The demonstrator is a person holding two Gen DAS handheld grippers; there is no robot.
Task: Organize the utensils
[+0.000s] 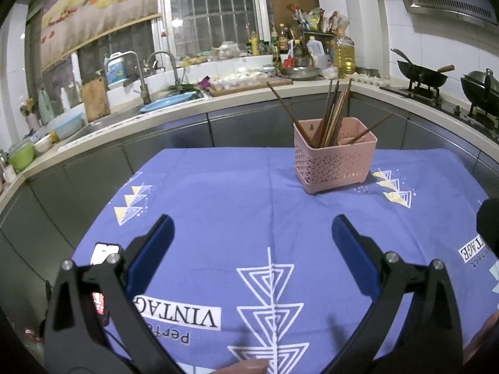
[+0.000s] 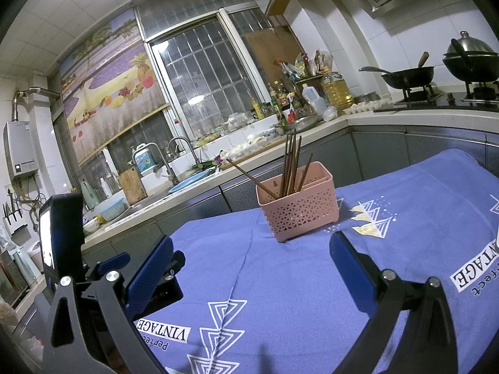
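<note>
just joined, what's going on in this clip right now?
A person holds a gripper in each hand over a table with a purple cloth. Both the left gripper and the right gripper are open and empty. The chopsticks already stand in the pink holder at the far side of the cloth, most in one compartment, one leaning in the other. No loose utensils show on the cloth.

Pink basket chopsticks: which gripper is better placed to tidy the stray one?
Probably right. The stray chopstick leans toward that side of the pink basket; right gripper is open and empty, as is left gripper.
</note>
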